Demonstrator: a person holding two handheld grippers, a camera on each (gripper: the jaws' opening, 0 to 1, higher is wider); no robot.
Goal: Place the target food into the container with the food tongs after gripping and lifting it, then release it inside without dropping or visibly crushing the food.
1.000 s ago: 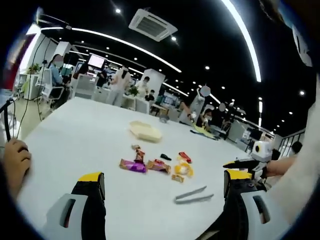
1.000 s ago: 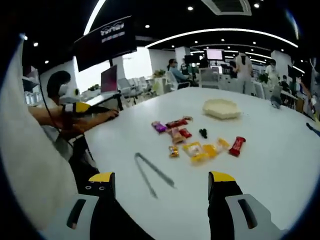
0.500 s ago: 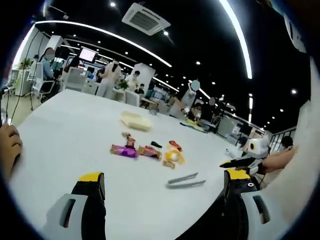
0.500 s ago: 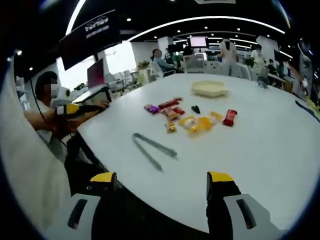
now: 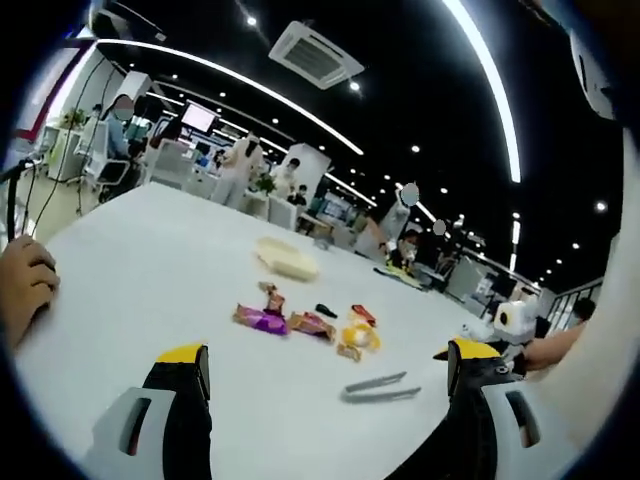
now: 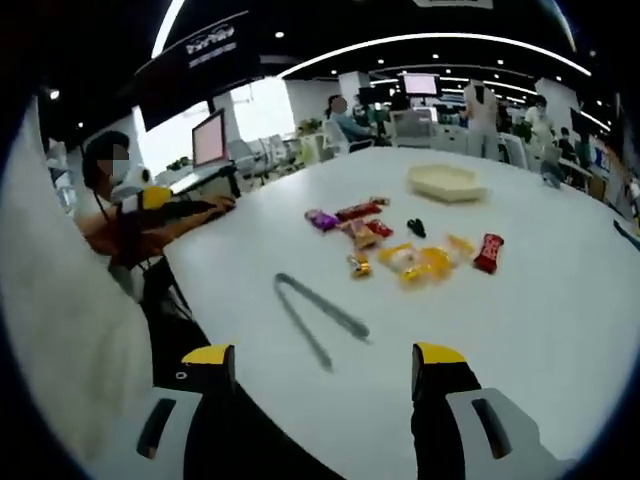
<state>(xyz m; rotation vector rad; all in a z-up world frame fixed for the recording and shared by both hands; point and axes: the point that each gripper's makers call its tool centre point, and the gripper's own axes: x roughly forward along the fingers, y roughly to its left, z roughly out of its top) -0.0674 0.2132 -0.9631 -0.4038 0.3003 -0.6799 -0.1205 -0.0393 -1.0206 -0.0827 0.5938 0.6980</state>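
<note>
Grey metal food tongs [image 5: 381,388] [image 6: 318,317] lie flat on the white table [image 5: 150,280] [image 6: 560,300]. Beyond them is a cluster of wrapped snacks [image 5: 305,322] [image 6: 405,245] in purple, red, orange and yellow. A pale yellow shallow container [image 5: 287,257] [image 6: 446,182] sits farther back. My left gripper [image 5: 325,358] is open with nothing between its jaws, well short of the snacks. My right gripper [image 6: 322,358] is open too, just short of the tongs. The left gripper [image 6: 150,198] also shows at the left of the right gripper view, and the right gripper [image 5: 505,322] at the right of the left gripper view.
A person's hand [image 5: 22,290] rests on the table edge at the left. A white sleeve [image 6: 60,340] fills the near left side. Desks, monitors and several people stand in the office beyond the table.
Both views have shifted slightly with the hands. The tongs, snacks and container lie where they were. Both grippers remain open.
</note>
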